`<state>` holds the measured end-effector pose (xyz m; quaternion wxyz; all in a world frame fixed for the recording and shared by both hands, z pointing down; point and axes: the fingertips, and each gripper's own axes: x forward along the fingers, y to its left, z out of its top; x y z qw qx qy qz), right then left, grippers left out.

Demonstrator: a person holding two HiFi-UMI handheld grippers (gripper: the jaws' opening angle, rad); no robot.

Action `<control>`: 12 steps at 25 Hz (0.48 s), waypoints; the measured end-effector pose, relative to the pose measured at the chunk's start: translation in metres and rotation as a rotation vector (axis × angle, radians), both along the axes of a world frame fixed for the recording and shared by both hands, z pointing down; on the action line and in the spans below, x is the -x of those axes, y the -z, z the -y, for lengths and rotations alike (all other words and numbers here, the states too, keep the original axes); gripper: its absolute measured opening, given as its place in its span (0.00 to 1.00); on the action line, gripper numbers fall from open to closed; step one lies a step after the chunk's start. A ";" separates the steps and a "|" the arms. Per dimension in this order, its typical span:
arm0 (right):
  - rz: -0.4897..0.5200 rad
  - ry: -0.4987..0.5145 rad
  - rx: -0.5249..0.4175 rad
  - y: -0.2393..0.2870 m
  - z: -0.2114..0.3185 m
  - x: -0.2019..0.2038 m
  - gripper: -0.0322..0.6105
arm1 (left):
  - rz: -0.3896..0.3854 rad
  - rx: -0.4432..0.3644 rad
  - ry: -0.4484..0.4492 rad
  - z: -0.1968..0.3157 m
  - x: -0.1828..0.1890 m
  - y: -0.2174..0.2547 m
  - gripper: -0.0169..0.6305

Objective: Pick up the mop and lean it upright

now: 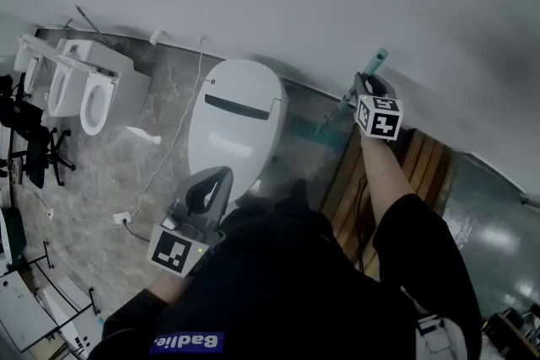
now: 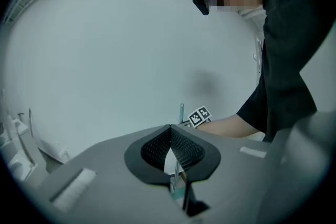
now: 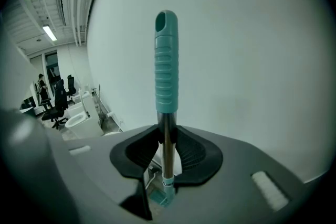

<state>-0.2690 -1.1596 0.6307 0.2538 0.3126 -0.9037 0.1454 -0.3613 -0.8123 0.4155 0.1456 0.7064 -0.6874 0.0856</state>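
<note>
The mop stands almost upright by the white wall. Its teal handle grip (image 3: 166,65) rises above my right gripper (image 3: 167,131), which is shut on the metal pole just under the grip. In the head view the right gripper (image 1: 369,87) is held up near the wall, with the teal handle tip (image 1: 378,57) sticking out above it. The teal mop head (image 3: 160,196) shows far below between the jaws. My left gripper (image 2: 170,128) is shut with nothing in it. In the head view the left gripper (image 1: 209,185) hovers low, over the toilet's near edge.
A white toilet with its lid down (image 1: 232,126) stands straight ahead. Several more toilets (image 1: 84,88) line the wall at left, next to a black office chair (image 1: 34,147). A white cable (image 1: 169,156) crosses the stone floor. Wooden boards (image 1: 422,164) lie at right.
</note>
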 end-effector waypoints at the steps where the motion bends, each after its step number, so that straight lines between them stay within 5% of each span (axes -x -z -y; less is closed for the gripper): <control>1: -0.004 -0.007 0.003 -0.002 0.006 0.001 0.21 | 0.004 0.000 0.002 -0.001 0.000 0.000 0.05; 12: -0.013 -0.066 0.013 -0.008 0.041 0.006 0.21 | 0.016 0.004 0.015 -0.004 -0.002 -0.001 0.05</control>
